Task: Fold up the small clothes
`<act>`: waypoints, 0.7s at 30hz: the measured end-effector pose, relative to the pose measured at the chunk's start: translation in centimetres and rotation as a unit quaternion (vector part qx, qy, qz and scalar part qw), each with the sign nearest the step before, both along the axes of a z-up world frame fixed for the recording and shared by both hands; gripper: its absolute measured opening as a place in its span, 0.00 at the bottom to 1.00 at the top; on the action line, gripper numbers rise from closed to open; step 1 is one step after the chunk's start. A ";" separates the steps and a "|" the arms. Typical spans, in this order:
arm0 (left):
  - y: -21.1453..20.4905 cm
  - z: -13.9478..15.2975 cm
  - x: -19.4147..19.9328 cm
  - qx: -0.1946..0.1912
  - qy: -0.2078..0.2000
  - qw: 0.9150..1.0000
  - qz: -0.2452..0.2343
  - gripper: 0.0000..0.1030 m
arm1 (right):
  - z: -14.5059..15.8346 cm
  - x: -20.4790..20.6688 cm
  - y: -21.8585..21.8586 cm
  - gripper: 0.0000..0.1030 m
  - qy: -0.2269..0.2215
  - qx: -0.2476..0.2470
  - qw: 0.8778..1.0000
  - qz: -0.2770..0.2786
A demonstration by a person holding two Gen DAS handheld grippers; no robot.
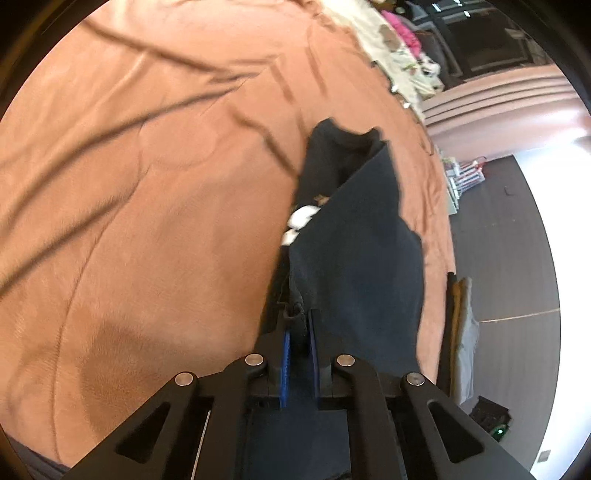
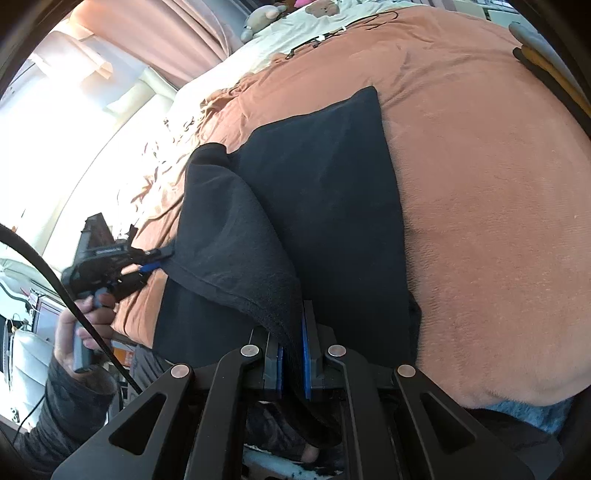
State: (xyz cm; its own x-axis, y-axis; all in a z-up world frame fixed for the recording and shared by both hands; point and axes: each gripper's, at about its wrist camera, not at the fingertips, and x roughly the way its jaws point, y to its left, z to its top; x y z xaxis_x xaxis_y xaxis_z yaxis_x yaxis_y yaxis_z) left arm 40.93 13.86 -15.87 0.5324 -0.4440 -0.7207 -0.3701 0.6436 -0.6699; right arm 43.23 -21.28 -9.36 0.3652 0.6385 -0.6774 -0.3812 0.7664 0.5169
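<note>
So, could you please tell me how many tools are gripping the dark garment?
2: the right tool clamps its near hem, the left tool its left edge.

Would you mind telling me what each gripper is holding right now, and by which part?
Both hold the dark navy fabric garment by its lifted hem edge: right gripper at one end, left gripper at the other.

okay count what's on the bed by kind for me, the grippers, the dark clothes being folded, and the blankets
Grippers: 2, the left gripper and the right gripper, both shut on the garment
Dark garments: 1, the dark garment
Blankets: 2, the orange blanket and the cream patterned blanket
Total: 5
</note>
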 end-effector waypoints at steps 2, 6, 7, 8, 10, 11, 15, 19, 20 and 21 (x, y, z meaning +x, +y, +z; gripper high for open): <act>-0.6 1.7 0.5 0.012 -0.012 1.000 -0.009 0.07 | -0.1 0.1 -0.1 0.04 0.001 0.002 1.000 -0.001; -2.3 5.0 2.2 0.033 -0.042 0.998 -0.032 0.07 | -0.1 0.3 -0.8 0.04 0.000 0.010 1.000 -0.004; -2.8 5.8 2.8 0.034 -0.048 0.998 -0.037 0.07 | -0.1 0.3 -1.1 0.04 -0.001 0.010 1.000 -0.005; -3.2 6.1 3.2 0.034 -0.051 0.997 -0.039 0.07 | -0.1 0.2 -1.4 0.04 -0.002 0.012 1.000 -0.007; -4.2 7.2 4.4 0.035 -0.060 0.996 -0.048 0.07 | -0.1 0.3 -2.0 0.04 -0.003 0.016 1.000 -0.012; -4.7 7.6 4.9 0.036 -0.064 0.996 -0.053 0.07 | -0.2 0.4 -2.4 0.04 -0.003 0.017 1.000 -0.013; -5.8 9.1 6.6 0.040 -0.078 0.994 -0.067 0.07 | -0.8 0.4 -3.1 0.04 0.000 0.025 1.000 -0.012; -7.9 10.9 8.8 0.057 -0.092 0.991 -0.085 0.07 | -1.5 0.5 -3.5 0.03 0.005 0.035 0.999 -0.010; -8.5 11.3 9.4 0.062 -0.094 0.990 -0.089 0.07 | -1.7 0.6 -3.6 0.03 0.007 0.040 0.999 -0.010; -8.9 11.4 9.7 0.065 -0.095 0.989 -0.092 0.07 | -1.8 0.7 -3.7 0.03 0.008 0.043 0.999 -0.010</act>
State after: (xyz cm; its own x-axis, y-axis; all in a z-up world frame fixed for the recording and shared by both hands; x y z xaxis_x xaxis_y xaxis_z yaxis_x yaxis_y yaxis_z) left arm 50.68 4.92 -4.44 0.5829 -0.4569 -0.6720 -0.1132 0.7732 -0.6239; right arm 43.89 -25.00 -11.18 0.3678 0.6874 -0.6263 -0.3583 0.7262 0.5867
